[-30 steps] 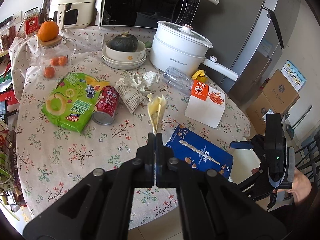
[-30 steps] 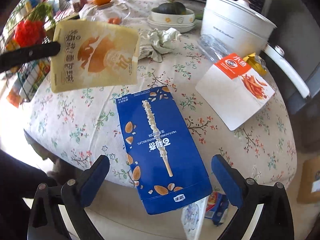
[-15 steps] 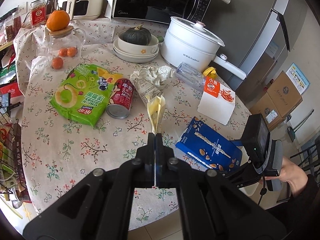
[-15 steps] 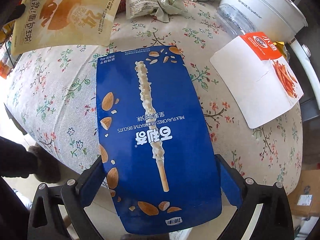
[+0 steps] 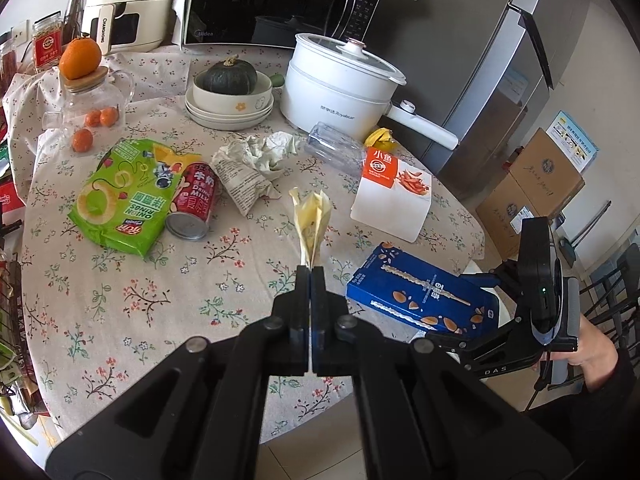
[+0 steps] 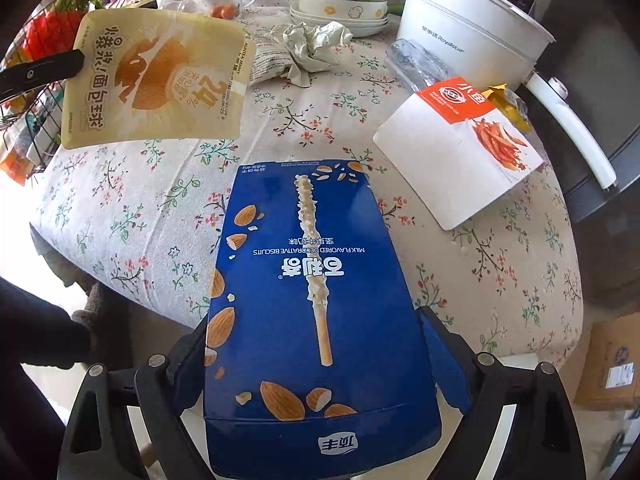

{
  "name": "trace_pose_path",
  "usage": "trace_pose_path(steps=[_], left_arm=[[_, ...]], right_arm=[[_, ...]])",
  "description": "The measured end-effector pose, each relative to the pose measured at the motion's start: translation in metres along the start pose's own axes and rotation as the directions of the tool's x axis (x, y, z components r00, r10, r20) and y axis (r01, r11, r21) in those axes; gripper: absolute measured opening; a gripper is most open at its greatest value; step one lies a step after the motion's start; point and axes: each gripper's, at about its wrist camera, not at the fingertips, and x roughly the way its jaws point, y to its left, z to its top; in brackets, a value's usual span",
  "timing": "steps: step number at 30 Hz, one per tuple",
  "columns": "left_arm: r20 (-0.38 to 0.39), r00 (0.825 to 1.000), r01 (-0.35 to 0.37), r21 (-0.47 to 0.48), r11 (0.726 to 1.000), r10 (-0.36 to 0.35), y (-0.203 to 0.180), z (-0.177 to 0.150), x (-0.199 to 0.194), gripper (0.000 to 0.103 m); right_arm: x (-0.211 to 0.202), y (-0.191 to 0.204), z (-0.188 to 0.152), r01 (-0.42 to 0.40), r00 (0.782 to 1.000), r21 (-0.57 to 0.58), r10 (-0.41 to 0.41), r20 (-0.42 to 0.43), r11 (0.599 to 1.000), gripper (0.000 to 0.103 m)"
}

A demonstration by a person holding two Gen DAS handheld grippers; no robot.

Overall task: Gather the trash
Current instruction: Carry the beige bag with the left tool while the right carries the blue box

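My left gripper [image 5: 311,274] is shut on a yellow snack bag [image 5: 310,220], which hangs above the floral table [image 5: 120,300]. The right wrist view shows that bag [image 6: 156,80] flat-on at upper left. A blue biscuit box [image 6: 316,300] lies at the table's near edge, its end past the rim. My right gripper [image 6: 316,340] straddles that end with its jaws closing, and the pads [image 6: 438,340] stand close beside the box's sides. The left wrist view shows the right gripper [image 5: 472,312] at the box [image 5: 420,296]. A green onion-rings bag [image 5: 120,200], red can [image 5: 196,200] and crumpled paper [image 5: 256,164] lie further in.
A white-and-orange carton [image 5: 392,196], clear plastic bottle [image 5: 336,148] and small yellow wrapper [image 5: 380,138] lie near a white electric pot [image 5: 340,88]. Stacked bowls with a squash [image 5: 230,80], a glass jar [image 5: 92,108] and a microwave [image 5: 280,0] stand behind. Cardboard boxes [image 5: 536,184] sit on the floor.
My right gripper has moved forward over the blue box, which now lies between its jaws, and the jaws have narrowed. The left gripper still holds the yellow bag.
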Motion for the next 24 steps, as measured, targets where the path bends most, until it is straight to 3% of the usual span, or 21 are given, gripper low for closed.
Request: trace_pose_path(steps=[15, 24], left_arm=[[-0.054, 0.987, 0.160, 0.158, 0.975, -0.153, -0.103, -0.011, 0.021, 0.000], [-0.121, 0.968, 0.243, 0.245, 0.939, -0.219, -0.168, -0.029, 0.044, 0.000]], right_arm=[[-0.072, -0.070, -0.082, 0.067, 0.995, 0.218, -0.083, 0.062, 0.974, 0.093], [-0.085, -0.104, -0.135, 0.127, 0.990, 0.327, -0.139, 0.015, 0.936, 0.093]])
